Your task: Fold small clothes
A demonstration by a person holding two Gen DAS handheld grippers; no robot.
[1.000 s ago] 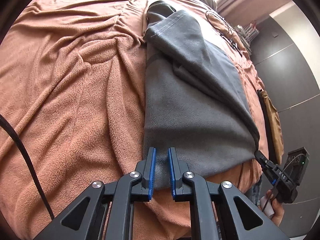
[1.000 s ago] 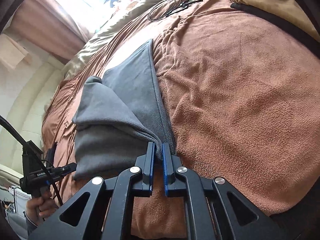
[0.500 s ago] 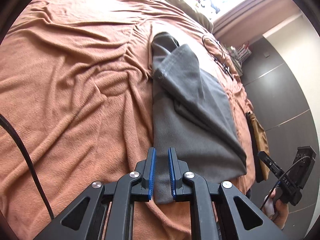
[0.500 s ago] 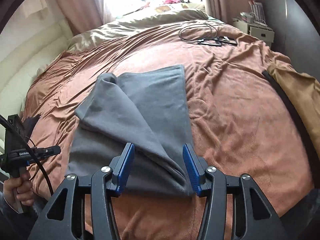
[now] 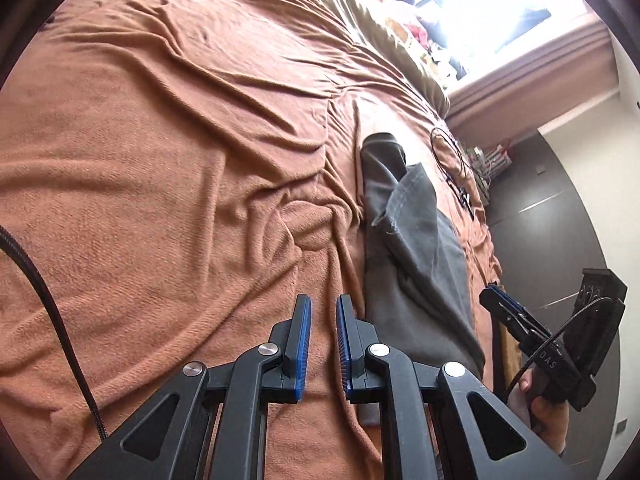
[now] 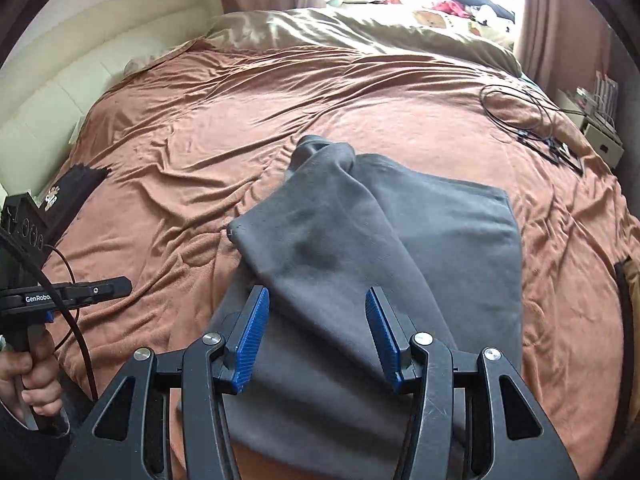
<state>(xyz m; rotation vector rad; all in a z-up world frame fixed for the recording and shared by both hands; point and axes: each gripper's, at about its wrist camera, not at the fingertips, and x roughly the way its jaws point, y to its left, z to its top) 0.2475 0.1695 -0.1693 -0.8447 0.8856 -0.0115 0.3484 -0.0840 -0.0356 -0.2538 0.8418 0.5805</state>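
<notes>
Right wrist view: right gripper (image 6: 318,330) jaws spread above grey garment (image 6: 400,248) — left gripper (image 5: 322,346) slightly parted (empty).

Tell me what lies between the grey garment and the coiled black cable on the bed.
Only bare brown blanket lies between the grey garment and the coiled black cable; the right wrist view shows it best.

The left claw (image 5: 322,344), blue pads slightly parted and empty, hovers over the rust-brown fleece bedspread (image 5: 168,184) just beside the grey fleece garment (image 5: 424,256).
</notes>
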